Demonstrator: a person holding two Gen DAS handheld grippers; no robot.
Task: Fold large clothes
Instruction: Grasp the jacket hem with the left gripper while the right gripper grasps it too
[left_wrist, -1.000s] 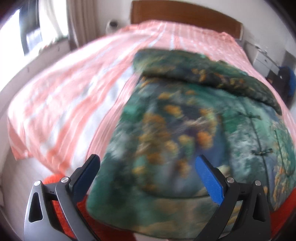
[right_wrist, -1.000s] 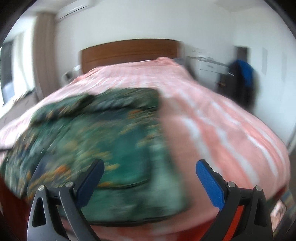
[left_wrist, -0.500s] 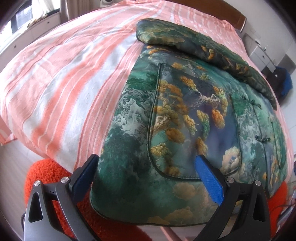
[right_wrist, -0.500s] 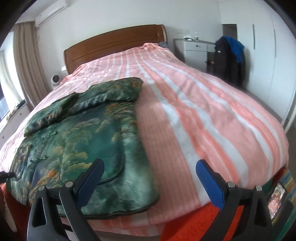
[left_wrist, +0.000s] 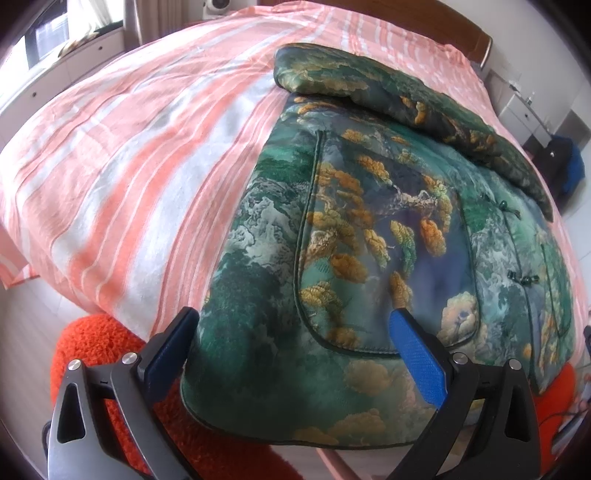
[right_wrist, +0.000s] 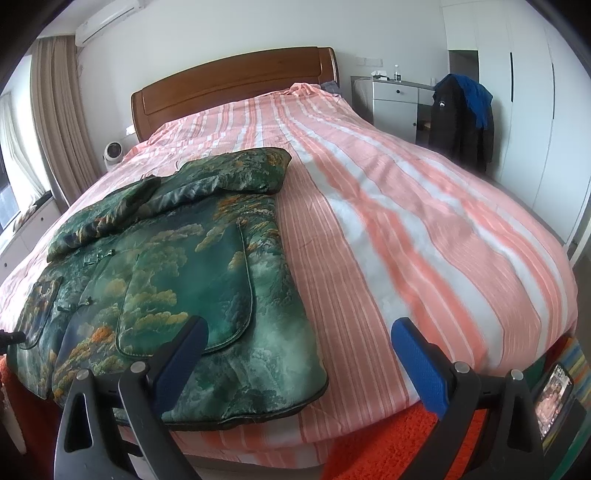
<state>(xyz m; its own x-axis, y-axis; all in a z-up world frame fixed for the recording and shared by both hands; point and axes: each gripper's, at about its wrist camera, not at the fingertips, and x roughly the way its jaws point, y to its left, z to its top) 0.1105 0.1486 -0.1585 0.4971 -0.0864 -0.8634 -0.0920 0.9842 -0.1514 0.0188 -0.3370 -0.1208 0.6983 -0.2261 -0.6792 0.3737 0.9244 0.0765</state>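
Observation:
A large green brocade jacket (left_wrist: 369, 240) with orange and gold patterns lies flat at the foot of the bed, its sleeves folded across the top (left_wrist: 406, 96). It also shows in the right wrist view (right_wrist: 177, 266). My left gripper (left_wrist: 291, 350) is open and empty, hovering just over the jacket's lower left hem. My right gripper (right_wrist: 299, 354) is open and empty, above the jacket's lower right corner (right_wrist: 295, 391) and the bedspread.
The bed has a pink and white striped cover (right_wrist: 424, 221) and a wooden headboard (right_wrist: 236, 85). An orange fluffy rug (left_wrist: 96, 347) lies below the bed's foot. A white dresser (right_wrist: 395, 103) and a chair with dark coats (right_wrist: 461, 118) stand at the right.
Both grippers moved closer to the jacket's lower hem and steadied; the views are now sharp. Both stayed open and empty.

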